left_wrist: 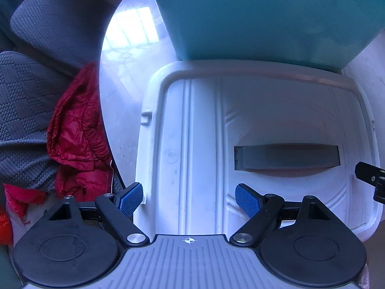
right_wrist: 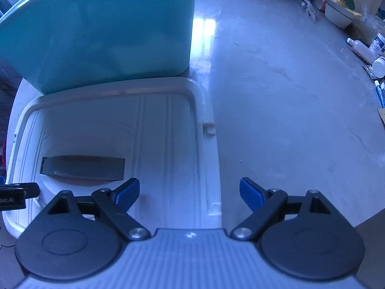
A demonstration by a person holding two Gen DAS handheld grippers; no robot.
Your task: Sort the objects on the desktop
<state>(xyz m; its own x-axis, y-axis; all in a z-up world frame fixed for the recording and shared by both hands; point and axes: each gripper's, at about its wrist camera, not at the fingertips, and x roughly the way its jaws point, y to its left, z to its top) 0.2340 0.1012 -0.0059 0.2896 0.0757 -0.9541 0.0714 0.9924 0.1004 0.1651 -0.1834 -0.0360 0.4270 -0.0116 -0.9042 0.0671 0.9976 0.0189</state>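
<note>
Teal bin (right_wrist: 96,31) sits w/ its base against the far rim of the white lid (left_wrist: 204,132), on the pale table (right_wrist: 288,96). Left gripper (left_wrist: 190,200) and right gripper (right_wrist: 190,193) both hang over the lid, jaws wide apart, nothing btwn them. Items to sort (right_wrist: 361,48) lie well apart at the table's far right edge. Risk: gripping opposite lid edges unevenly could tilt it & bump the bin; the rim may slip off the pads.

– What is the white lid (left_wrist: 199,144) made of?
– Smooth plastic, a bit scuffed. The teal box (left_wrist: 252,16) above it looks like matt plastic.
– And at the left?
– A shiny, crinkly red jacket (left_wrist: 77,134) and bumpy gray woven cloth (left_wrist: 21,110). The table (right_wrist: 288,91) is glossy stone.
</note>
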